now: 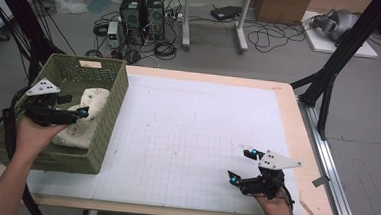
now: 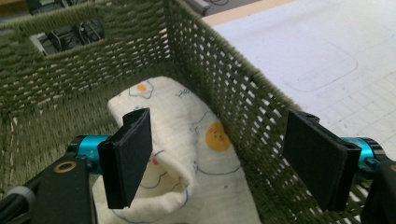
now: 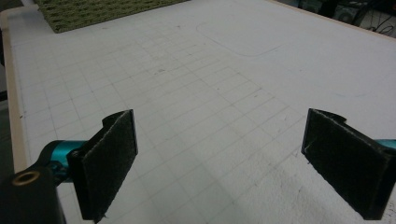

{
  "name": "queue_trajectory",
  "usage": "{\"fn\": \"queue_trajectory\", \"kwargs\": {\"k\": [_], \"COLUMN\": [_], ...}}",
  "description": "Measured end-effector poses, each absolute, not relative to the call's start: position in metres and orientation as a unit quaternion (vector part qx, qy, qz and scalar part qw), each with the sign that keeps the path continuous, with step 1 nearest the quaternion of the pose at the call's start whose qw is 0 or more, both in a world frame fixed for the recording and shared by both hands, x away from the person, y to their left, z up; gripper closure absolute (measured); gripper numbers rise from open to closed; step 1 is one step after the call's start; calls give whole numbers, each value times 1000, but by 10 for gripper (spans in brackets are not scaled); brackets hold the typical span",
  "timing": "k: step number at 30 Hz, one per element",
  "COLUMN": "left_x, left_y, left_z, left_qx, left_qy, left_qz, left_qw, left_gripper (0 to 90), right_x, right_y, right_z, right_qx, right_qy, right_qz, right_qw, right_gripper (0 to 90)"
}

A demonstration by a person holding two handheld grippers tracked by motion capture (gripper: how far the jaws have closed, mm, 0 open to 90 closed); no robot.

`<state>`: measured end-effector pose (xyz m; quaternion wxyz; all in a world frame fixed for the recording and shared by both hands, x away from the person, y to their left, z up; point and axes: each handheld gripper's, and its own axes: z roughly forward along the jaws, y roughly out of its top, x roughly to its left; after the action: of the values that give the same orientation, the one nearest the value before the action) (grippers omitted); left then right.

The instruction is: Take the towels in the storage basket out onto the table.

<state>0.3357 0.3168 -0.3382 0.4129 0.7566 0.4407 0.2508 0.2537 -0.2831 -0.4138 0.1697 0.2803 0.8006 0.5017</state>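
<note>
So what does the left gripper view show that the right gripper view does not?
Left gripper view: the inside of the green woven basket with a folded cream cloth printed with egg figures, lying between the open fingers of the left gripper but untouched.

Right gripper view: the right gripper with open fingers over bare gridded mat, with the table's wooden edge.

Both: some basket weave and the white mat with a faint rounded outline.

The high view looks forward and down over the whole table. Both gripper views sit low and close; all 3 share the green basket.
</note>
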Motion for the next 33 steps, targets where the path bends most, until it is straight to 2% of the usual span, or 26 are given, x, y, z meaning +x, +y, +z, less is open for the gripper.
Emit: {"fn": "queue_trajectory", "kwargs": {"k": [6,15,21,25,33], "left_x": [342,352,358,362,367], "left_y": [321,327,329,332,333], "left_z": [-340,-353,-360,-363,-368], "left_qx": [763,803,810,817,828], "left_qy": [443,424,432,444,452], "left_qz": [246,225,222,202,191], "left_qw": [401,353,328,307,273], "left_gripper": [247,290,307,387,435], "right_x": [253,254,254,254,255], "right_y": [-282,-282,-281,-282,-281], "right_z": [-414,-414,-415,-415,-415], "right_qx": [282,282,279,280,277], "right_qy": [801,801,803,803,804], "right_qz": [502,501,500,500,500], "right_qw": [168,166,164,165,164], "right_gripper": [98,98,98,98,98]}}
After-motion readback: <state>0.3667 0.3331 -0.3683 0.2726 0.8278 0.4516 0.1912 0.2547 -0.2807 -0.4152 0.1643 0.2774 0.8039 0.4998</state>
